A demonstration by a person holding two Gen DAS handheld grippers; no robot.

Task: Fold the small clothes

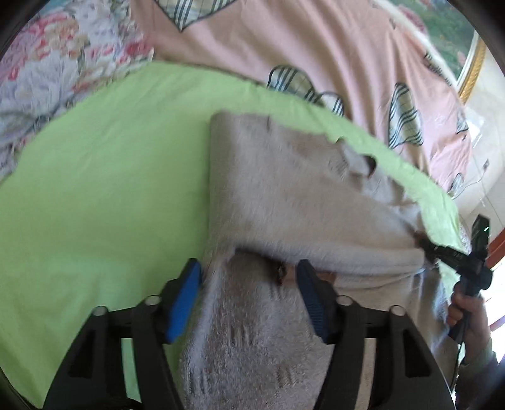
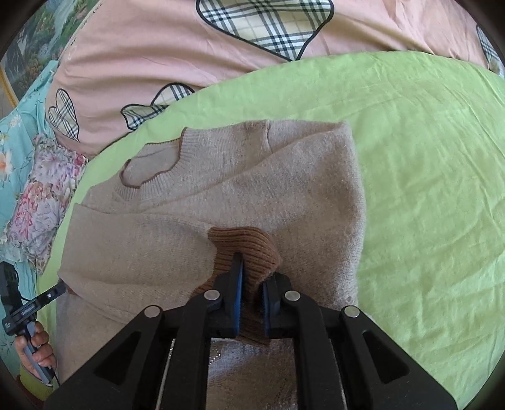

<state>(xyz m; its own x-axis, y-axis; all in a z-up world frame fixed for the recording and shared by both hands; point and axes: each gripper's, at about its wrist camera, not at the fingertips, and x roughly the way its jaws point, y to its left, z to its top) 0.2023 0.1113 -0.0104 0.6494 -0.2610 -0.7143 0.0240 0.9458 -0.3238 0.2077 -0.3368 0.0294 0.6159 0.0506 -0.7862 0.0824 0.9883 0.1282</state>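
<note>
A small beige knit sweater point(image 2: 284, 189) lies on the green sheet point(image 2: 426, 157), neckline point(image 2: 151, 170) to the far left and both sleeves folded across the body. In the right wrist view my right gripper point(image 2: 252, 293) is shut on the brown ribbed cuff point(image 2: 249, 246) of one sleeve, low over the sweater. In the left wrist view my left gripper point(image 1: 249, 296) stands open over the sweater point(image 1: 284, 189). Knit fabric and a bit of brown cuff point(image 1: 284, 274) lie between its blue pads point(image 1: 186, 299), which do not pinch it. Each view shows the other gripper at the sweater's side edge.
A pink quilt with plaid patches point(image 2: 189, 63) lies beyond the green sheet, and a floral cover point(image 1: 47, 79) lies beside it. The person's hand point(image 1: 467, 312) holds the right gripper's handle. A framed picture point(image 1: 442, 28) hangs on the wall.
</note>
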